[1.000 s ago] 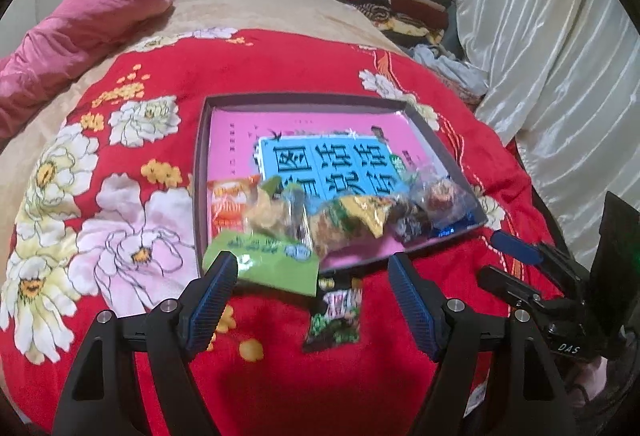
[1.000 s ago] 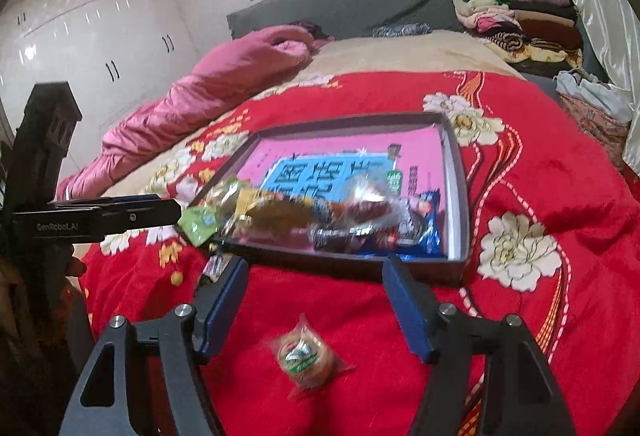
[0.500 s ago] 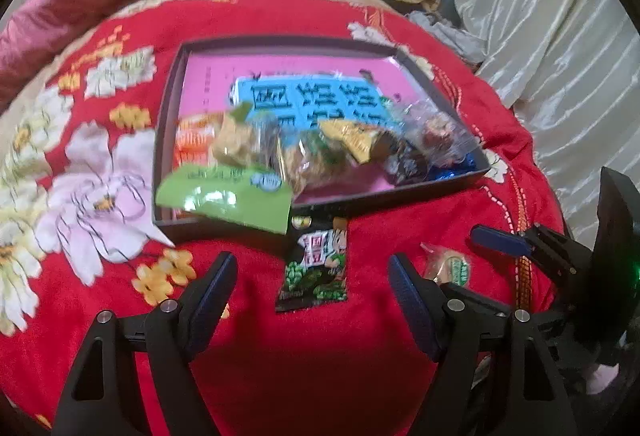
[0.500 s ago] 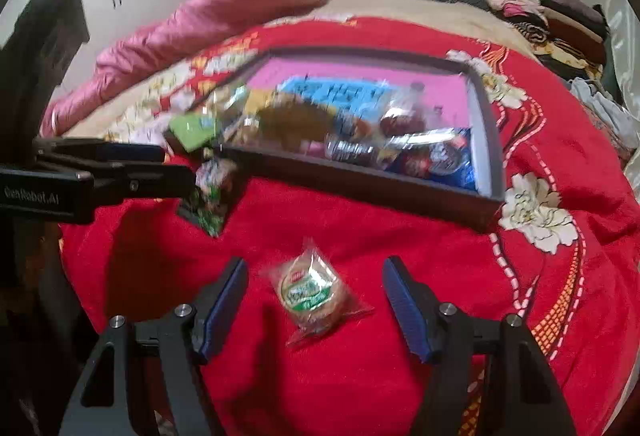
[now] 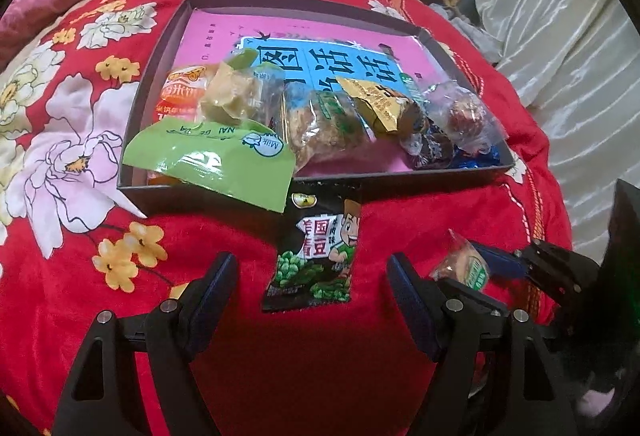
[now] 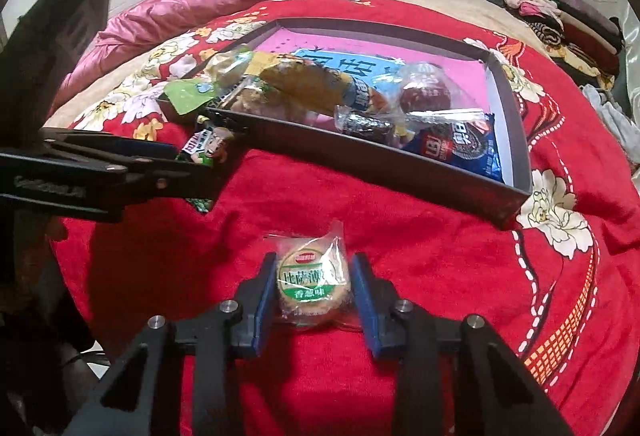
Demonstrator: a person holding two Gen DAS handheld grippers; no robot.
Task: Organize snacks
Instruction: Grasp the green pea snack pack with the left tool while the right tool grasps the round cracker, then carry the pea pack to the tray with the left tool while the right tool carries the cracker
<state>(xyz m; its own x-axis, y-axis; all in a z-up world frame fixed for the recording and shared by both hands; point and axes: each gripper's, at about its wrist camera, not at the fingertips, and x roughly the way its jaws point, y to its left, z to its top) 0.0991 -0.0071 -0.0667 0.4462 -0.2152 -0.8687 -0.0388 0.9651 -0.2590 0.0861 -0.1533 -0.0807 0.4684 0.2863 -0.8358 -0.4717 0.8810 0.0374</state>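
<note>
We have the right gripper closing with pads touching the round biscuit packet, while the left gripper stands spread around the green-pea packet.

A round biscuit in a clear wrapper lies flat between the right fingers. A dark pea packet lies flat between the left fingers, nearer their tips.

The right gripper has been lowered around the round biscuit packet, its jaws closing, apparently touching the wrapper.
</note>
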